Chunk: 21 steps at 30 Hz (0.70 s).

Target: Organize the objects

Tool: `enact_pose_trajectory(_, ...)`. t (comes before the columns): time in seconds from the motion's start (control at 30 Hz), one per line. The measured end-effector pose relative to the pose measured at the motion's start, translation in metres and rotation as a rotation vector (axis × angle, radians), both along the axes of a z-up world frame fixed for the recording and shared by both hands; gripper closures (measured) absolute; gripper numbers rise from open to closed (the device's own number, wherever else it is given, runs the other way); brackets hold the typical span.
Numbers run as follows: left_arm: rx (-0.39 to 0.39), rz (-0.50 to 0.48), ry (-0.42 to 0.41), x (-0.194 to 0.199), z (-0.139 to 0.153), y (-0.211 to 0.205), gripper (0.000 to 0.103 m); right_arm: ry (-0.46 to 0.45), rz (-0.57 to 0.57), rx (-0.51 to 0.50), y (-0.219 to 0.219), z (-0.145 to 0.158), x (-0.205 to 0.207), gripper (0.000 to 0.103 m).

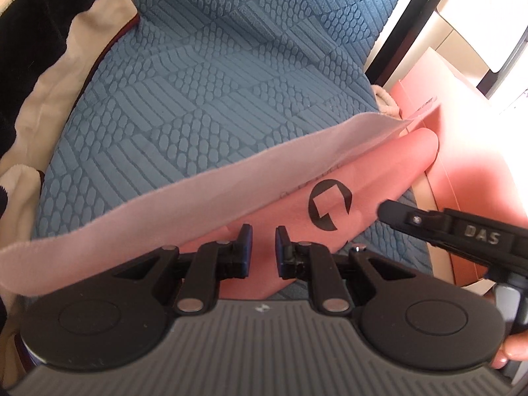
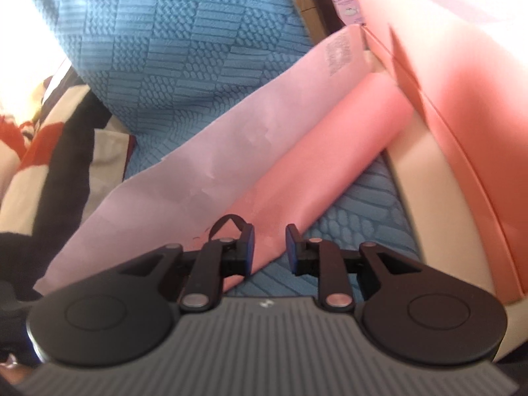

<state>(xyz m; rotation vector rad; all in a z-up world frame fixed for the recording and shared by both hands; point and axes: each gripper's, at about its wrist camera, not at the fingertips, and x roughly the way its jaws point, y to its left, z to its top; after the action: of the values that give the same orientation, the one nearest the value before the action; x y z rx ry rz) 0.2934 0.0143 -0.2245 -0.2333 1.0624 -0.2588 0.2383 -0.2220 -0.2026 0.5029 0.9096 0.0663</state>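
Left wrist view: left gripper (image 1: pixel 264 241) sits low over a pink bag (image 1: pixel 280 208) w/ a black logo (image 1: pixel 330 209) printed on it. Fingers (image 1: pixel 246 241) stand narrowly apart, nothing pinched between them; pink material shows in the gap, can't tell if pads touch it. Bag lies on a blue textured cushion (image 1: pixel 214 82), its pale lilac inner flap (image 1: pixel 198 181) lifted and running diagonally across the frame. Right gripper (image 1: pixel 462 234) comes in from the right edge, marked "DAS", tip near the bag's right side; whether it's parted or closed can't tell from here. Pink box (image 1: pixel 462 151) sits just beside the cushion's right edge. Black/white plush fabric (image 1: pixel 33 33) at left.

Right wrist view: right gripper (image 2: pixel 270 247) fingers (image 2: pixel 292 244) apart by a narrow gap, holding nothing. Left finger is over the pink bag (image 2: pixel 330 151), right finger over the blue cushion (image 2: pixel 181 49); bag edge runs between them. Lilac flap (image 2: pixel 214 148) lies to the bag's left. A black loop (image 2: pixel 227 222) sits just behind the left finger. Pink box (image 2: pixel 462 82) on the right, bag's far end touching or v. close to it. Black/white/orange fabric (image 2: pixel 39 151) at left.
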Motion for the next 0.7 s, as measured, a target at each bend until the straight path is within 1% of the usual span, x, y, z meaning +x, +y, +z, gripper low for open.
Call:
enact_pose_trajectory(0.07,-0.004,0.003,-0.002,0.0,0.0,0.001,0.085,0.011,-0.031,0.033,-0.007,-0.002,-0.003,0.074)
enact_pose_trajectory(0.1,-0.007,0.005,-0.003,-0.001,-0.001,0.001,0.085,0.021,-0.046,0.05,-0.01,-0.005,-0.004,0.066)
enact_pose_trajectory(0.13,-0.009,0.006,-0.004,-0.001,-0.001,0.001,0.085,0.032,-0.059,0.068,-0.012,-0.008,-0.004,0.064)
enact_pose_trajectory(0.27,-0.014,0.008,-0.004,-0.001,-0.001,0.003,0.085,0.071,-0.077,0.106,-0.015,-0.019,0.002,0.064)
enact_pose_trajectory(0.37,-0.027,0.012,0.0,-0.001,-0.002,0.004,0.085,0.066,-0.087,0.122,-0.015,-0.02,0.007,0.064)
enact_pose_trajectory(0.53,-0.039,0.014,0.004,0.0,-0.003,0.006,0.085,0.061,-0.121,0.197,-0.02,-0.027,0.015,0.064)
enact_pose_trajectory(0.7,-0.04,0.015,0.003,0.0,-0.003,0.007,0.085,0.055,-0.128,0.245,-0.02,-0.031,0.02,0.062)
